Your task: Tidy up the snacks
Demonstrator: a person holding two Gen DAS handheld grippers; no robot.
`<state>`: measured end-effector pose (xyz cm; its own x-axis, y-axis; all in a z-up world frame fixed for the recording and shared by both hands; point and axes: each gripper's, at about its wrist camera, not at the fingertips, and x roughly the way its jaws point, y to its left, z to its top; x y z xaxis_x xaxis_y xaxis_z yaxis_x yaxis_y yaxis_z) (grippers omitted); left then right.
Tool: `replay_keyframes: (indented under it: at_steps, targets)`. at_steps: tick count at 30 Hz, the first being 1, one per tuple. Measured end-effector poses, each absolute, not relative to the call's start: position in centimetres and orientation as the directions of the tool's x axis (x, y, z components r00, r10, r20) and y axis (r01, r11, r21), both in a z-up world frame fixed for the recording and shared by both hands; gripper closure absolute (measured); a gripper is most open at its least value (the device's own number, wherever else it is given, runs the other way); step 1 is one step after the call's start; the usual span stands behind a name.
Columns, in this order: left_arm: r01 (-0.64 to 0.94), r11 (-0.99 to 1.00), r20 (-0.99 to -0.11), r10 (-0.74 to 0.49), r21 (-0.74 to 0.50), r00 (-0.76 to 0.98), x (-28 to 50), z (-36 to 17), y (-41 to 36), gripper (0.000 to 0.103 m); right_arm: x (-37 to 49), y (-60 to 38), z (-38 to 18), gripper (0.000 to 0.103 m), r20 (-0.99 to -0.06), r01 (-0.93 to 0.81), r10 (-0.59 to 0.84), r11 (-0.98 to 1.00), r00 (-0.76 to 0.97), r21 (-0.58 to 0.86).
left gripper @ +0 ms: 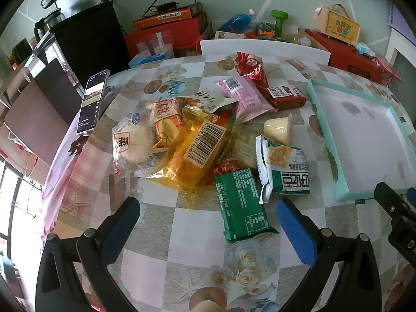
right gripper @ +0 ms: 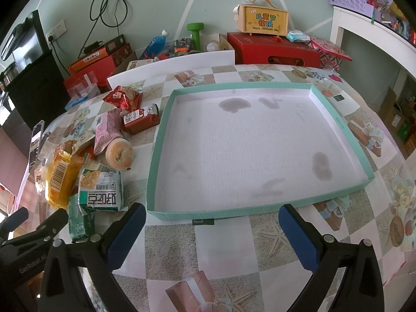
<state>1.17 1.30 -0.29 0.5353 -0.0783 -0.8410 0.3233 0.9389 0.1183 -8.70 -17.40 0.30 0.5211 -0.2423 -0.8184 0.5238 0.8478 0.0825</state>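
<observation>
A pile of snacks lies on the checked tablecloth: a green packet [left gripper: 240, 204] nearest my left gripper, a white-green packet [left gripper: 286, 166], a yellow barcode packet [left gripper: 200, 148], a bun in clear wrap [left gripper: 132, 140], a pudding cup [left gripper: 279, 130], a pink packet [left gripper: 241, 96] and red packets [left gripper: 251, 65]. A shallow teal-rimmed tray [right gripper: 156, 156] with a white stained floor stands empty to their right. My left gripper [left gripper: 208, 223] is open and empty just short of the green packet. My right gripper [right gripper: 212, 230] is open and empty before the tray's near rim.
A phone [left gripper: 92, 101] stands propped at the table's left edge. Red gift boxes [right gripper: 273, 49], a bottle [right gripper: 156, 41], a green dumbbell [right gripper: 195, 32] and a small carry box [right gripper: 265, 19] crowd the far side by the wall. A white chair back [left gripper: 262, 49] is behind the table.
</observation>
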Motion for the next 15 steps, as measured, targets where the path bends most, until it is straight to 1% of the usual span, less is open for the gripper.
replay_keyframes:
  at_steps: [15]
  targets:
    - [0.287,0.951,-0.84,-0.06,0.117,0.539,1.54,-0.43,1.93,0.0,-8.66,-17.39,0.19,0.0,-0.819,0.524,-0.241,0.848,0.52,0.083]
